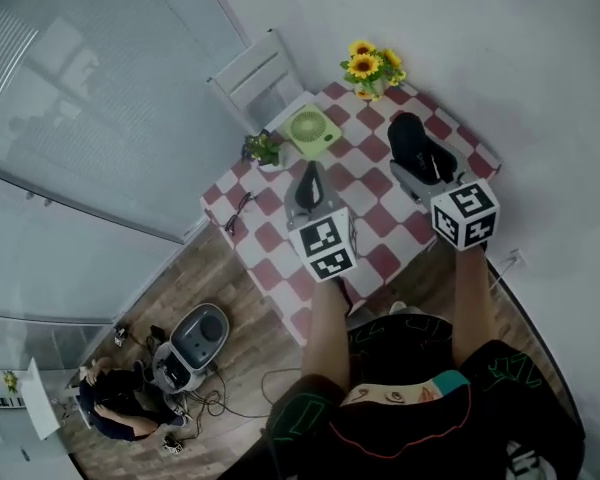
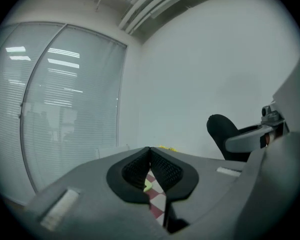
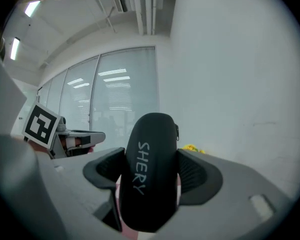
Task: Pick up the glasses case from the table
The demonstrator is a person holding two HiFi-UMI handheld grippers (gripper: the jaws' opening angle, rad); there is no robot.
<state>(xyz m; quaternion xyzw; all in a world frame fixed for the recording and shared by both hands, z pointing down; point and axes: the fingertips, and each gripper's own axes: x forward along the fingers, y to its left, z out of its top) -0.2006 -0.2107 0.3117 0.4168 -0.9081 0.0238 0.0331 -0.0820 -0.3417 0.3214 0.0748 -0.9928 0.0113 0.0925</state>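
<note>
Checkered surface (image 1: 375, 218) | right tongs (image 3: 151, 171) pinching black glasses case (image 3: 150, 134), over right edge | left tongs (image 2: 150, 156) pressed together, empty | both arms outstretched

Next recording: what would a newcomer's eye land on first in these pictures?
The black glasses case marked SHERY stands out, clamped in the right gripper over the right side of the red-checked table. Beside it, the left gripper is shut on nothing. Sunflowers and a green fan brighten the table's far side.
</note>
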